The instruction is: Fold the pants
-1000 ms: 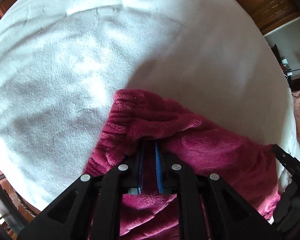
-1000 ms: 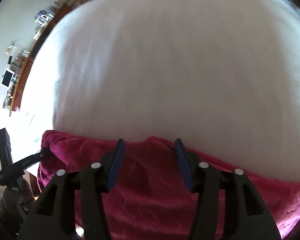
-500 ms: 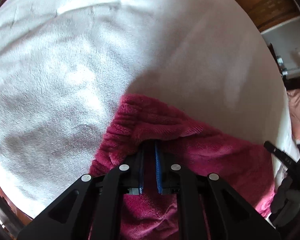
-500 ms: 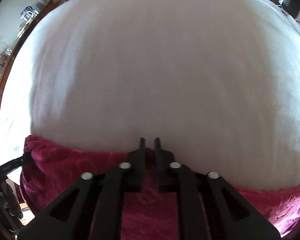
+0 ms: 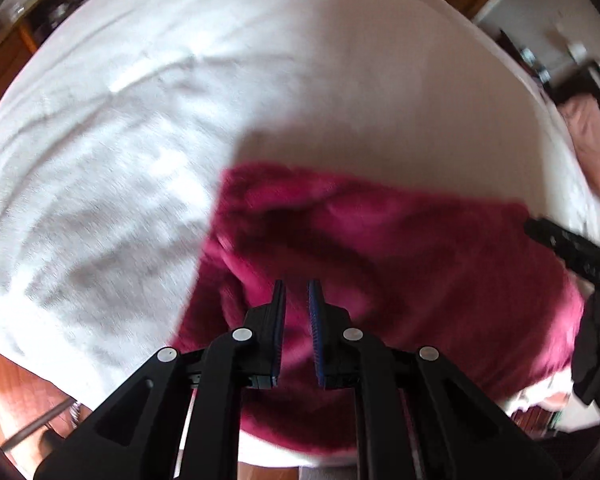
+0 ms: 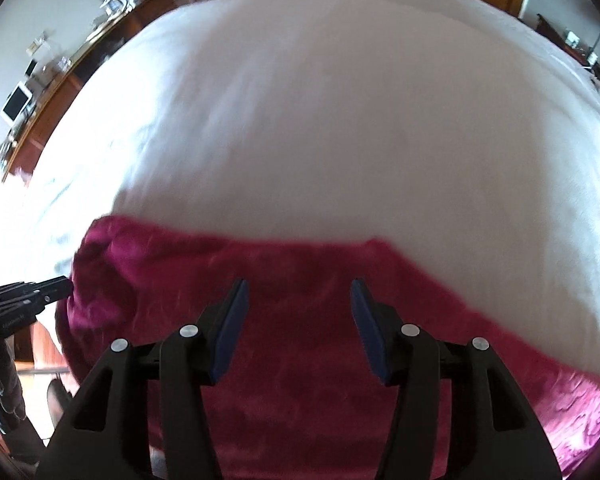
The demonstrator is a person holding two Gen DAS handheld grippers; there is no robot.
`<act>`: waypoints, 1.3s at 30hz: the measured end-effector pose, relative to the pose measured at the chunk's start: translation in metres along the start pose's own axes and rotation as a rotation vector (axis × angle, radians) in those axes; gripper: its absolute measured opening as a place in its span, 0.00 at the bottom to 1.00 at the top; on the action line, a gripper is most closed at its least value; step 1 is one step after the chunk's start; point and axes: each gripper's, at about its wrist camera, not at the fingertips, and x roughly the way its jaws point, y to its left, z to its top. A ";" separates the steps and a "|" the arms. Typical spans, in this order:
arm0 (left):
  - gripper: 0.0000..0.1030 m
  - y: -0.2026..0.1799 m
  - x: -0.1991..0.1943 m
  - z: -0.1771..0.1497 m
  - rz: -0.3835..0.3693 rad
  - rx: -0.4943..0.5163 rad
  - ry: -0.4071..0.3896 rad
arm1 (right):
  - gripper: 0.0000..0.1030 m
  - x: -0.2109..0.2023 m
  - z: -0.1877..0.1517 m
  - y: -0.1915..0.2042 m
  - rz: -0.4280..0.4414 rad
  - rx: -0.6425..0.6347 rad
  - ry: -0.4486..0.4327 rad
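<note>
Pants (image 5: 400, 264) lying as a folded magenta fleece bundle on the white bed (image 5: 340, 80), just under and ahead of both tools. Left tool (image 5: 297, 300) narrow with nothing pinched, right tool (image 6: 296, 304) opening, empty above the fabric. Probably one fold laid; further folding and smoothing likely left.
</note>
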 end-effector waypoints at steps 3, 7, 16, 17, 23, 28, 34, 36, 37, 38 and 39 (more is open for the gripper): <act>0.11 -0.001 0.021 -0.021 0.068 0.040 0.042 | 0.53 0.003 -0.018 -0.001 -0.009 -0.011 0.037; 0.11 0.018 0.050 -0.032 0.145 0.014 0.065 | 0.53 0.012 -0.044 -0.012 -0.040 -0.002 0.097; 0.11 0.006 0.055 -0.028 0.242 0.064 0.074 | 0.53 -0.024 -0.093 -0.082 -0.086 0.182 0.060; 0.11 0.002 0.051 -0.026 0.253 0.065 0.069 | 0.53 -0.027 -0.098 -0.088 -0.090 0.201 0.051; 0.12 -0.065 0.015 -0.030 0.289 0.126 -0.013 | 0.53 -0.069 -0.153 -0.165 -0.147 0.393 0.002; 0.26 -0.142 -0.001 -0.038 0.233 0.221 -0.081 | 0.53 -0.101 -0.212 -0.233 -0.197 0.563 -0.014; 0.32 -0.237 0.006 -0.060 0.162 0.319 -0.080 | 0.53 -0.151 -0.294 -0.315 -0.301 0.744 -0.052; 0.32 -0.265 0.012 -0.072 0.148 0.344 -0.069 | 0.53 -0.171 -0.329 -0.346 -0.330 0.833 -0.070; 0.32 -0.280 0.015 -0.076 0.142 0.352 -0.063 | 0.53 -0.179 -0.344 -0.359 -0.341 0.874 -0.077; 0.32 -0.294 0.020 -0.082 0.132 0.360 -0.054 | 0.53 -0.188 -0.361 -0.373 -0.351 0.921 -0.087; 0.32 -0.303 0.022 -0.088 0.126 0.367 -0.050 | 0.53 -0.197 -0.379 -0.388 -0.361 0.966 -0.102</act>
